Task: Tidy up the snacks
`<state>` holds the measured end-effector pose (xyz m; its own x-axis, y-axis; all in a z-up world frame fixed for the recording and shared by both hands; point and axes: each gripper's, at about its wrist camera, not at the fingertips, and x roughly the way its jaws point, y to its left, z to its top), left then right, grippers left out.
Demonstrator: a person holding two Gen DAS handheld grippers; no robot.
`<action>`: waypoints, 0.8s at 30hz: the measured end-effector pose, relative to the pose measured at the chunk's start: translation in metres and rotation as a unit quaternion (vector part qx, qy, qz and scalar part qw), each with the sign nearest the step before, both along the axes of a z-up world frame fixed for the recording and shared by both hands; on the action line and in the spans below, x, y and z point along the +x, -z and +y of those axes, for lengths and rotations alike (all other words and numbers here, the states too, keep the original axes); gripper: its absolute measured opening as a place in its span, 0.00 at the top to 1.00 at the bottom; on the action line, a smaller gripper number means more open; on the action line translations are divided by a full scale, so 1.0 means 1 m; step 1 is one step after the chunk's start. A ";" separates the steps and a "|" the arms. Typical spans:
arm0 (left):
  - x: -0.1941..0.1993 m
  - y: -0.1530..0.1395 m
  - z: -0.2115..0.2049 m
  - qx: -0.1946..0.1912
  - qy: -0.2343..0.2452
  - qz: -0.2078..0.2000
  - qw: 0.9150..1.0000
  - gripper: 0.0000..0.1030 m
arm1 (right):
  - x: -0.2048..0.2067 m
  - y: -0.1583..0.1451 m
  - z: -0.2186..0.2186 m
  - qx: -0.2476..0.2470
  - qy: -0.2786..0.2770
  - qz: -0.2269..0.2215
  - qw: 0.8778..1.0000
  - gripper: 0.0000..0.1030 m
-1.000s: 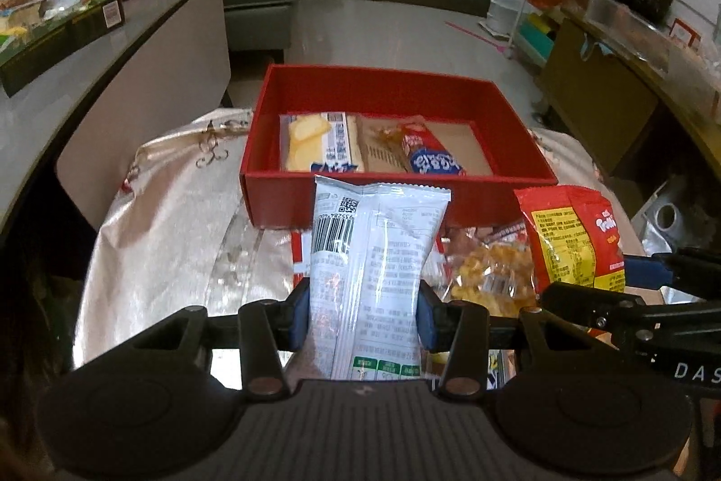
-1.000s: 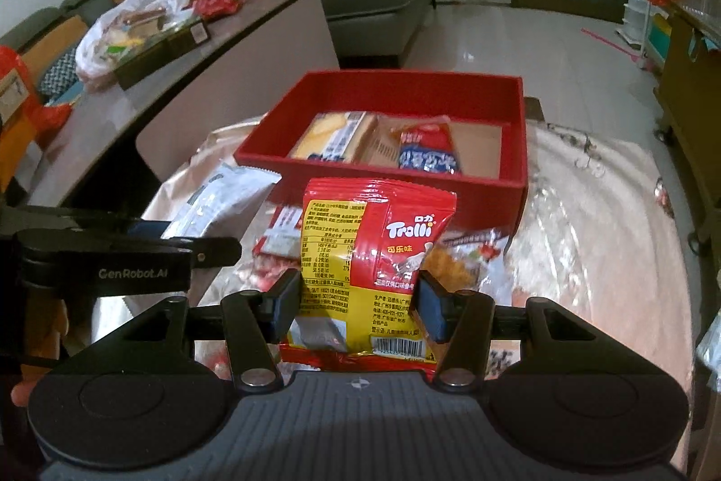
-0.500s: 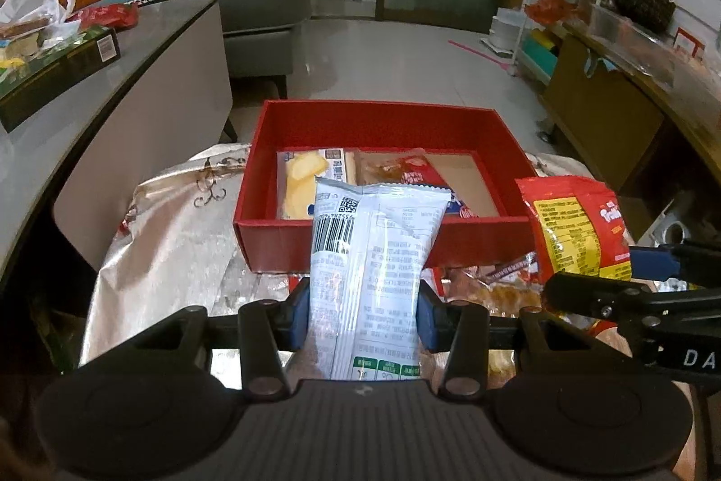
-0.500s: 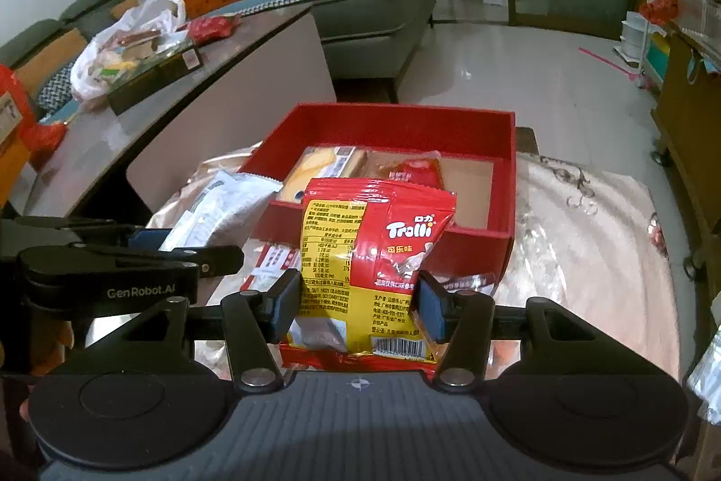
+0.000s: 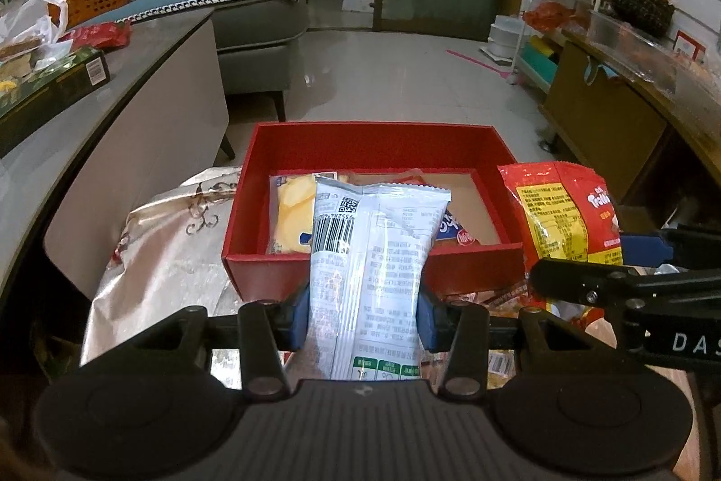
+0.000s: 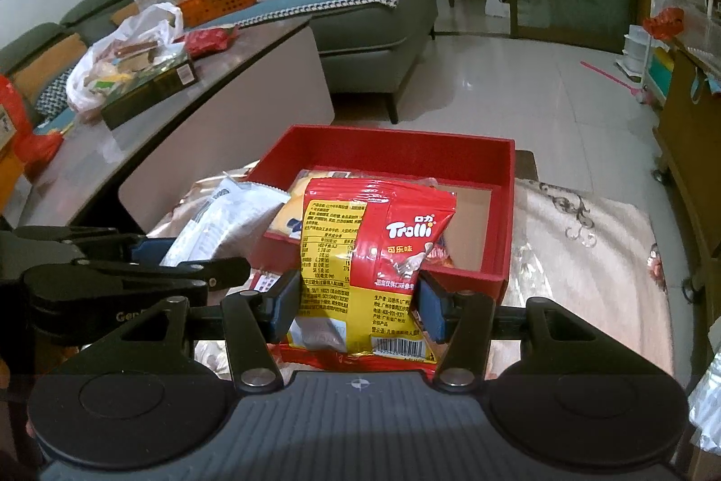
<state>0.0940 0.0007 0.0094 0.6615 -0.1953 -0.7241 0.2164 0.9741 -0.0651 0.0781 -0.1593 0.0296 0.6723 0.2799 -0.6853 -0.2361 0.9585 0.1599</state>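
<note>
Red box point(image 5: 374, 269) has slid nearer beneath both raised snack packets.
Left gripper point(image 5: 364, 316) clamps white packet point(image 5: 371, 255), right gripper point(image 6: 358, 305) Trolli bag point(image 6: 374, 242), poised beyond fingertips for dropping in.

Each camera sits just behind its own gripper and looks forward and downward, very near to the held packet, and both views share the red box point(image 5: 369, 269) point(image 6: 504, 210) and the sofa point(image 5: 252, 25) point(image 6: 374, 25) behind.

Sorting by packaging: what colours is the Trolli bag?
Red and yellow; the Trolli bag shows best in the right wrist view.
</note>
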 end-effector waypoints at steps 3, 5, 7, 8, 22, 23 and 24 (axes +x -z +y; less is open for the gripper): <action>0.004 0.000 -0.001 0.000 -0.003 -0.001 1.000 0.62 | 0.004 -0.001 0.000 0.000 0.001 -0.002 1.000 0.40; 0.008 -0.001 -0.002 0.000 -0.005 -0.002 1.000 0.62 | 0.007 -0.002 0.000 0.000 0.000 -0.003 1.000 0.40; 0.013 -0.001 -0.003 0.000 -0.008 -0.003 1.000 0.62 | 0.010 -0.002 0.000 -0.001 0.000 -0.005 1.000 0.40; 0.017 -0.001 -0.003 -0.001 -0.010 -0.004 1.000 0.62 | 0.012 -0.002 0.000 -0.001 0.001 -0.005 1.000 0.40; 0.074 0.004 -0.002 -0.018 -0.043 -0.002 0.999 0.62 | 0.057 0.006 -0.008 -0.007 0.013 0.001 1.000 0.40; 0.078 0.006 -0.002 -0.017 -0.045 -0.001 0.999 0.62 | 0.062 0.008 -0.008 -0.006 0.015 0.003 1.000 0.40; 0.082 0.008 -0.003 -0.016 -0.046 0.000 0.999 0.62 | 0.067 0.010 -0.008 -0.004 0.017 0.004 1.000 0.40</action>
